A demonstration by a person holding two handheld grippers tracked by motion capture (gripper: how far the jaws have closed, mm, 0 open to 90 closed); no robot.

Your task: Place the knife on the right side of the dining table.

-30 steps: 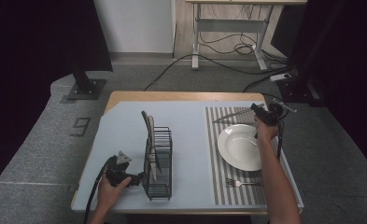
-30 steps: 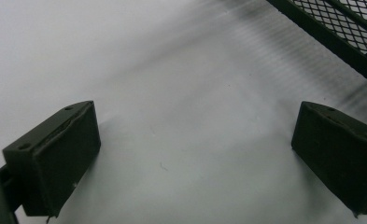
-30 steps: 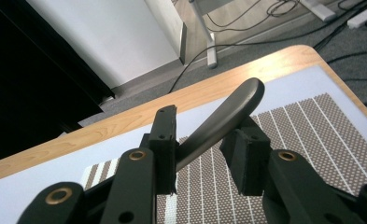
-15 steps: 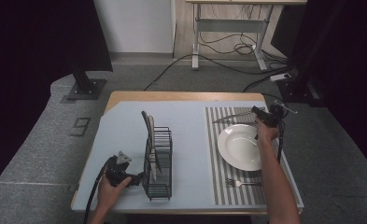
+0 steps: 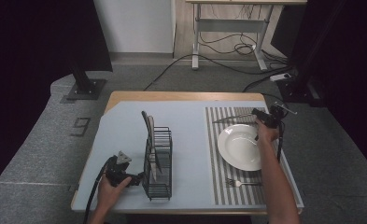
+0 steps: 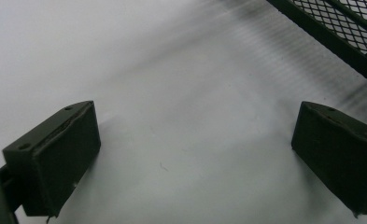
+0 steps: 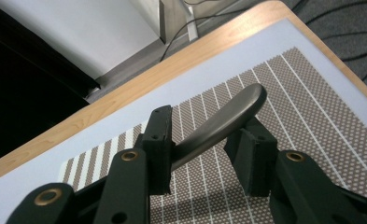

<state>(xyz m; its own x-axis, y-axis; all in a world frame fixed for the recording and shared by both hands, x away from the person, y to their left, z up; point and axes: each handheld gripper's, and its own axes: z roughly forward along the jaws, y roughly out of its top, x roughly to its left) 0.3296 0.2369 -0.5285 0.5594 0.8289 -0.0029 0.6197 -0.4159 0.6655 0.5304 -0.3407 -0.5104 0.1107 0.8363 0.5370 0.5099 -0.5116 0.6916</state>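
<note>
Left gripper (image 5: pixel 135 178) low at the near left of the table (image 5: pixel 125 126), jaws spread wide with bare surface between them – in the left gripper view (image 6: pixel 195 158) the rack (image 6: pixel 340 28) shows just beyond the right jaw. In the high view the rack (image 5: pixel 158 163) stands just right of that gripper, a plate (image 5: pixel 149 140) upright in it. A fork (image 5: pixel 239 183) lies on the near edge of the striped mat (image 5: pixel 218 177), and a white plate (image 5: pixel 239 147) sits farther up it. Right gripper (image 5: pixel 255 115) at the far right over the mat, jaws pinched on a knife (image 5: pixel 230 119) – the blade points left. The right gripper view (image 7: pixel 204 140) shows the grey handle (image 7: pixel 218 123) caught between the jaws, rising up past them, mat (image 7: pixel 302 112) beneath. Beyond the table: grey floor (image 5: pixel 148 74), cables (image 5: pixel 228 44), desk legs (image 5: pixel 197 42).
</note>
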